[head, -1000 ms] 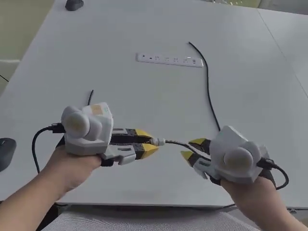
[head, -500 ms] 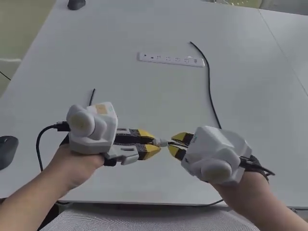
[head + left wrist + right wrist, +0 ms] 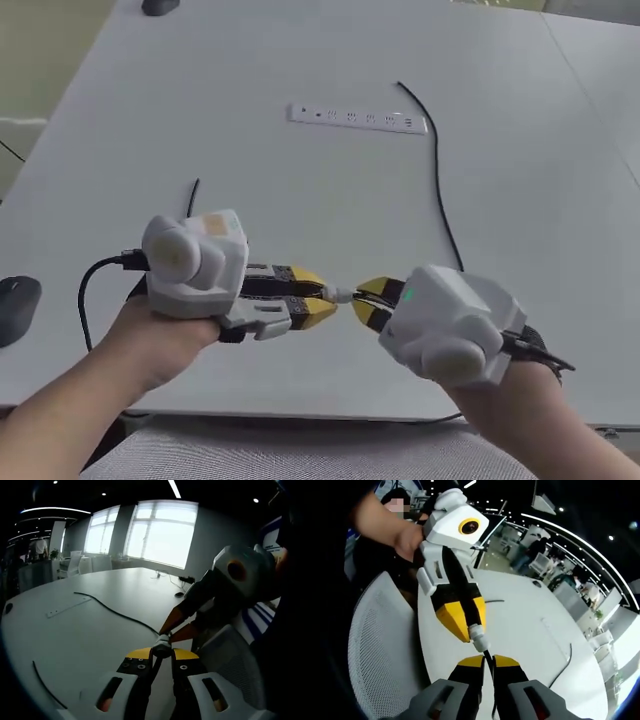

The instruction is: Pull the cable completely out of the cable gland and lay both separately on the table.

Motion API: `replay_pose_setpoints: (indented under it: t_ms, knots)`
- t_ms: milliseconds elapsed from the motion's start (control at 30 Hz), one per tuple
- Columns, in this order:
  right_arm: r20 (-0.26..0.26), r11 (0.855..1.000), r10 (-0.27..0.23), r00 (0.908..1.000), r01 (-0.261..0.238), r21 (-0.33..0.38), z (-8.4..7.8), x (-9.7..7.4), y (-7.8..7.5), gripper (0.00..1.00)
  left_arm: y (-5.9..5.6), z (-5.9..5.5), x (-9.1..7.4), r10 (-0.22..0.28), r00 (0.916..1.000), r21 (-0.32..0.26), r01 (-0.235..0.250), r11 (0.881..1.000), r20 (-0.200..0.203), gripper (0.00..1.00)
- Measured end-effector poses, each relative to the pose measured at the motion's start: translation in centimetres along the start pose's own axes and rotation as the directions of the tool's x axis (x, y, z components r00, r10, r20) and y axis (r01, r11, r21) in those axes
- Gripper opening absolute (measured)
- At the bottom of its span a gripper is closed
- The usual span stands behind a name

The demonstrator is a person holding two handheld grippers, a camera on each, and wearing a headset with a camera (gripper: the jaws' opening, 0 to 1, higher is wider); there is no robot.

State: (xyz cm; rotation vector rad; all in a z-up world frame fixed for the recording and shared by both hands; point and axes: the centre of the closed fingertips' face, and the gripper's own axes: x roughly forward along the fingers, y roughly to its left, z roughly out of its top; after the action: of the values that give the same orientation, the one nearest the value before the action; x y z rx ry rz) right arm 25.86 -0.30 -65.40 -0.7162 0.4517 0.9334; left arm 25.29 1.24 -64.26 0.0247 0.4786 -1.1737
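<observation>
A small white cable gland [image 3: 341,295] is held above the table's near edge, with my left gripper [image 3: 318,303] shut on it from the left. In the left gripper view the gland [image 3: 161,645] sits pinched between the yellow tips of that gripper [image 3: 161,654]. A black cable [image 3: 440,190] leaves the gland to the right and trails back across the table. My right gripper [image 3: 368,300] is shut on the cable right beside the gland. In the right gripper view the cable [image 3: 486,656] runs between my closed right gripper [image 3: 488,661], just below the gland [image 3: 479,636].
A white power strip [image 3: 357,118] lies at the far middle of the white table [image 3: 300,180]. A short black wire piece [image 3: 192,195] lies left of centre. Dark mice sit at the left edge [image 3: 18,308] and the far top [image 3: 160,6]. A mesh chair [image 3: 300,455] is below the near edge.
My right gripper has moved left up to the gland and gone from open to shut on the cable. The left gripper kept its hold on the gland.
</observation>
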Motion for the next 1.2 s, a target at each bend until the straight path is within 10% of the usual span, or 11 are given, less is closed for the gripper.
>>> replay_pose_setpoints:
  t_ms: [767,1000,1200]
  knots:
    - [-0.049,0.974,-0.048,0.9977,0.058,0.217,-3.8,0.2,-1.9,0.0,-0.1,0.3,0.1,0.01,0.9999,-0.006,-0.01,1.0,0.008,0.14]
    - [-0.091,0.928,-0.062,0.9939,0.091,0.36,-6.6,0.2,-2.8,0.0,-0.3,0.7,0.1,0.006,0.9996,-0.016,-0.005,1.0,0.027,0.14]
    - [-0.119,0.856,-0.068,0.9906,0.119,0.503,-8.8,0.4,-3.0,0.0,-0.4,0.8,0.3,0.003,0.9996,-0.012,-0.002,1.0,0.027,0.14]
